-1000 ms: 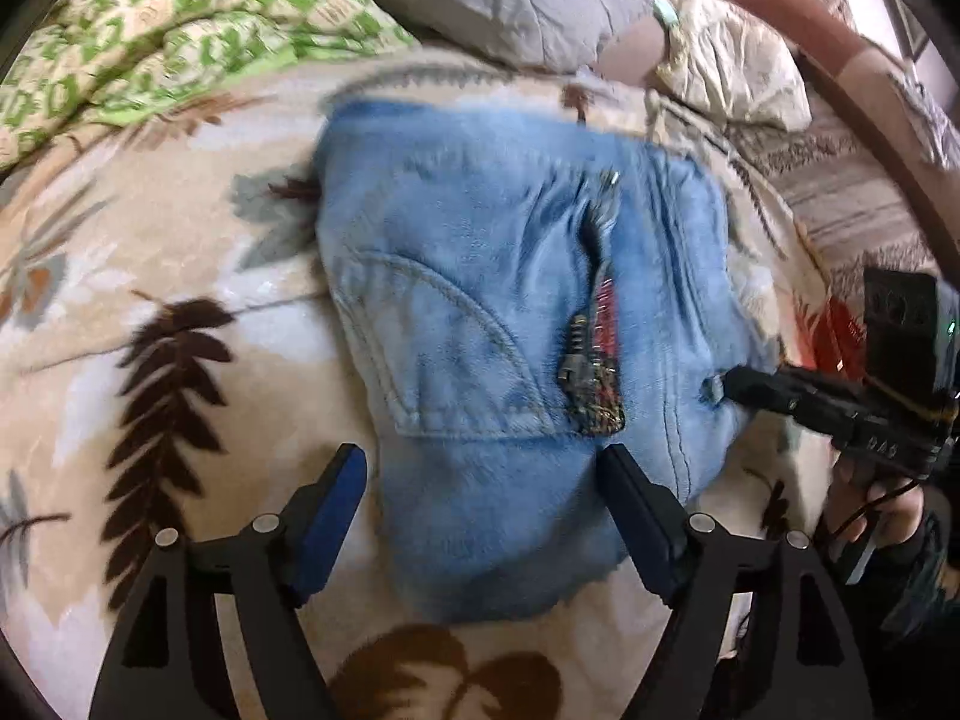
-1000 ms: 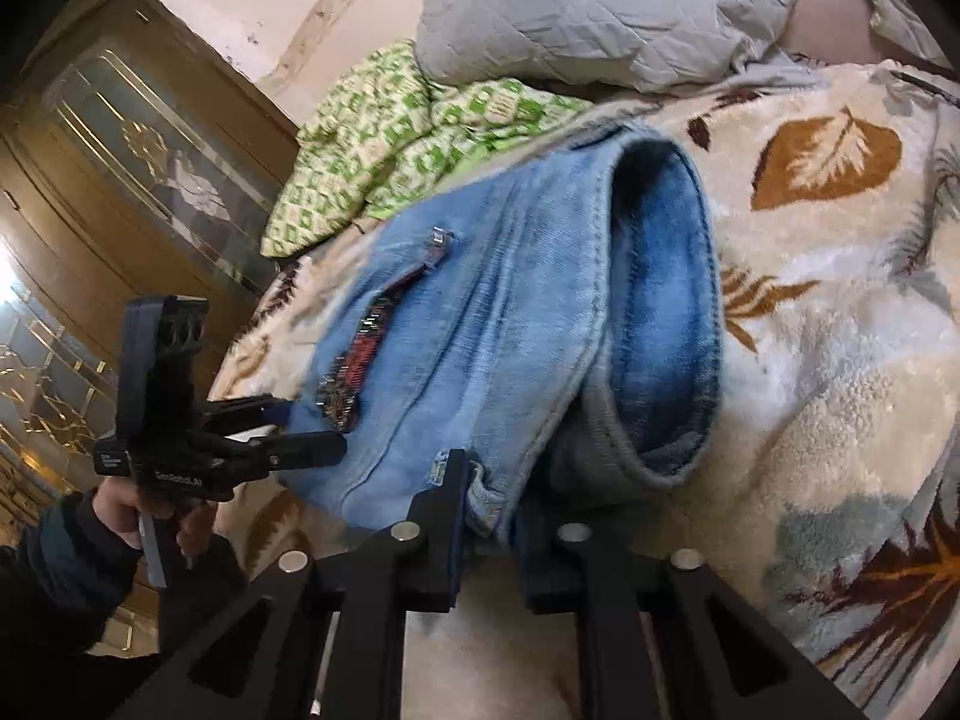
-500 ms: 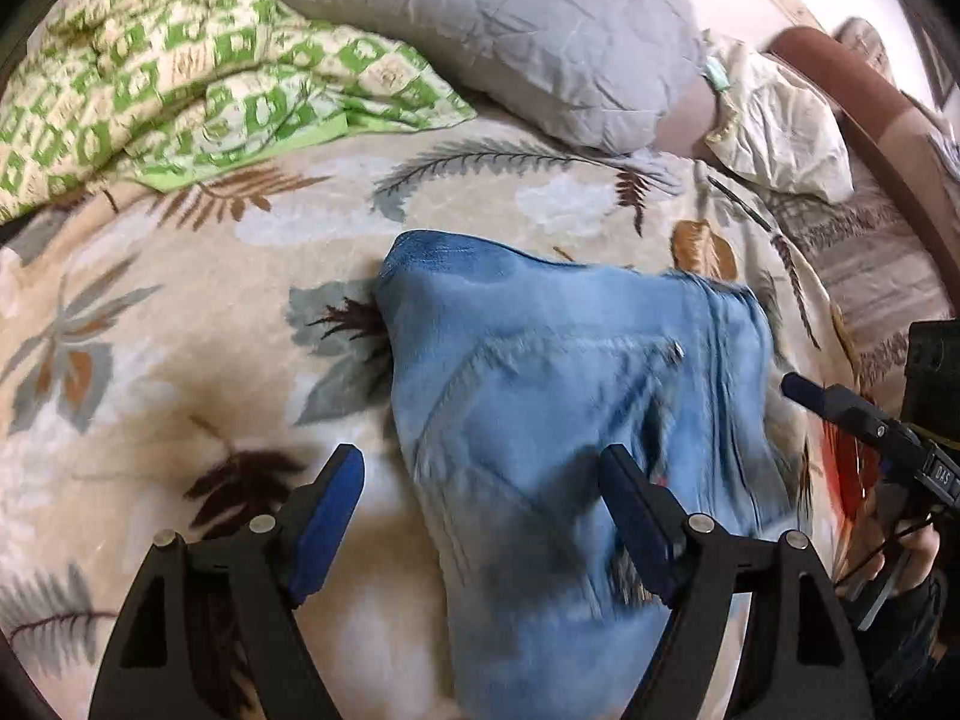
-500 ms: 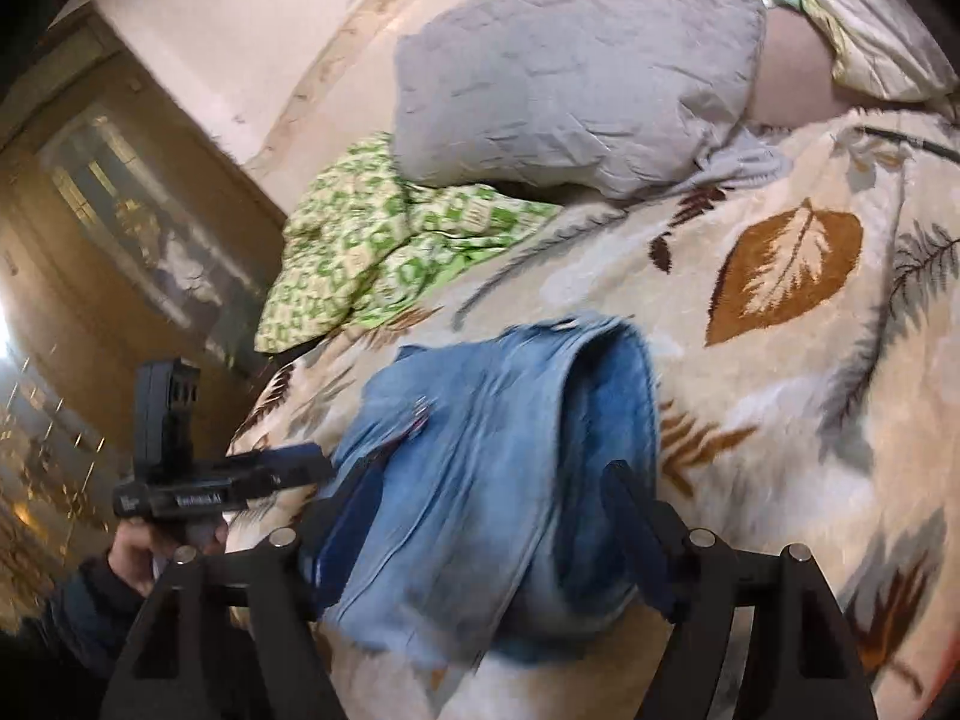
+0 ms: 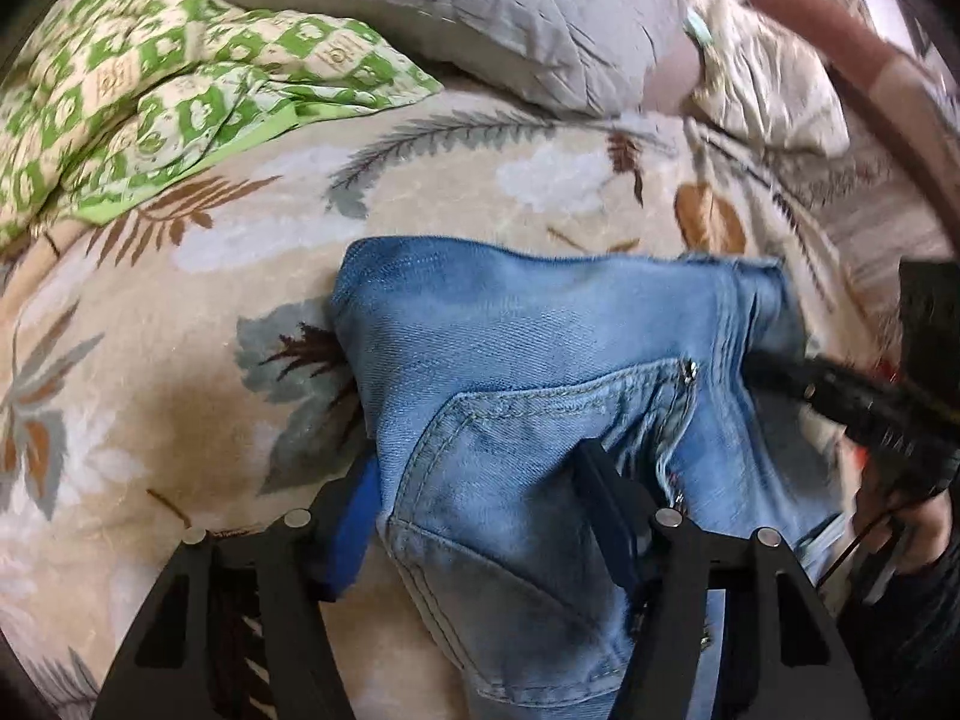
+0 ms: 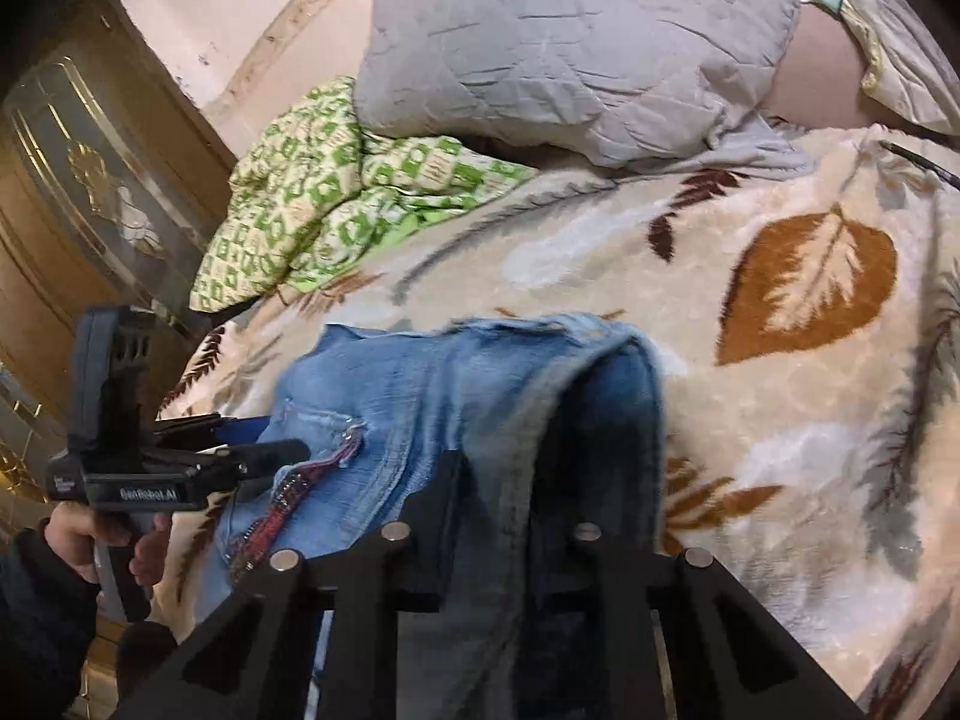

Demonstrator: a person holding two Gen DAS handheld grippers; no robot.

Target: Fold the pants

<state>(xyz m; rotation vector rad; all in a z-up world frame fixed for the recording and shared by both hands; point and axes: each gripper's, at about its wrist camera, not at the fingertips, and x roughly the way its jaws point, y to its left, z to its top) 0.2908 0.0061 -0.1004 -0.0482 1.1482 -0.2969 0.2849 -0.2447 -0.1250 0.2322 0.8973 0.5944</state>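
Closing back in on the denim, both grippers have returned to the folded jeans [image 5: 540, 372] after a brief pull-away half a second ago, when the bundle lay free on the leaf-print blanket [image 5: 180, 420] with both sets of jaws wide apart and clear of the cloth. A second ago the right gripper was pinched on a seam edge; it let go and has now taken a fresh hold.

In the left wrist view the left gripper [image 5: 480, 516] straddles the near edge of the jeans at the lower centre of the frame. Its jaws stand apart, one blue pad down at the bundle's left edge against the blanket, the other lying on top of the back pocket [image 5: 540, 450]. They look narrower than before but not yet clamped.

In the right wrist view the right gripper [image 6: 504, 528] sits at the bottom centre, its jaws drawn close around the thick rolled edge of the jeans [image 6: 480, 396]. I judge it gripping that fold, though motion blur softens the contact.

The jeans lie in the middle of the bed, folded into a compact block, short of the grey pillow [image 5: 480, 6] and the green checked quilt [image 5: 150, 84] at the top of the frame.

Taken together, this suggests the main folds are done and the hands are re-gripping for one last fold or to lift and shift the bundle.
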